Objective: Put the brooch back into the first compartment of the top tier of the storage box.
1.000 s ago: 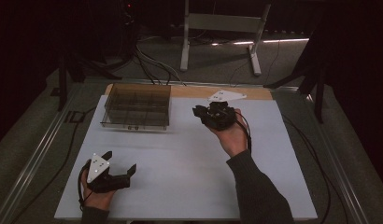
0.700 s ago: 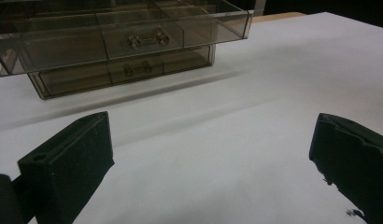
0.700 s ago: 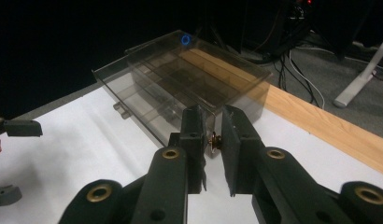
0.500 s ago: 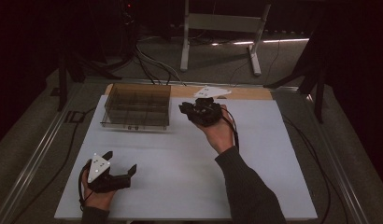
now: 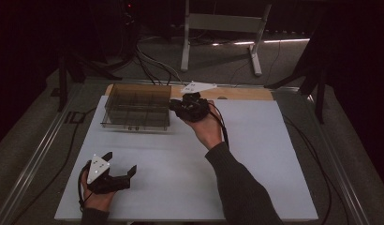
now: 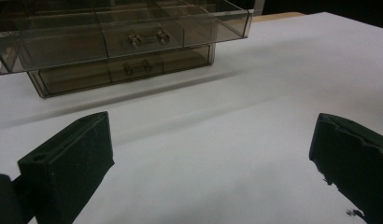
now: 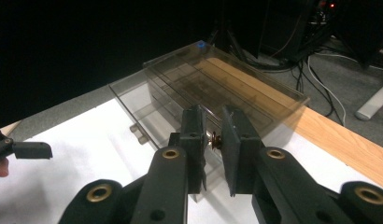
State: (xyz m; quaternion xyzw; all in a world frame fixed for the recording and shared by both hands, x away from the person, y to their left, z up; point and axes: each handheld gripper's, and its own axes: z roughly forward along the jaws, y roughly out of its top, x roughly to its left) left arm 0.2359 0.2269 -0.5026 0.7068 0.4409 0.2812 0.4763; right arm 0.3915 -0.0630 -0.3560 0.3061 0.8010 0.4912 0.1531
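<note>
A smoky clear plastic organiser box (image 5: 136,108) with compartments on top and drawers in front stands at the back left of the white table top (image 5: 255,154). My right gripper (image 5: 180,106) hovers at the box's right end, its jaws nearly together on a small brass-coloured part (image 7: 214,139). The right gripper view shows that gripper (image 7: 213,121) just in front of the box (image 7: 217,88). My left gripper (image 5: 120,165) rests low near the front left edge, open and holding nothing. Its jaws stand wide apart in the left gripper view (image 6: 208,154), facing the box's drawer fronts (image 6: 129,65).
A wooden strip (image 5: 241,93) runs along the table's far edge. Metal rails (image 5: 35,159) border the table. Cables (image 5: 152,61) and a stand's legs (image 5: 253,56) lie on the floor behind. The left gripper's jaw tip (image 7: 28,150) shows at the right gripper view's left edge.
My right gripper has moved left along the back of the table to the box's right end. The left gripper has stayed put and open.
</note>
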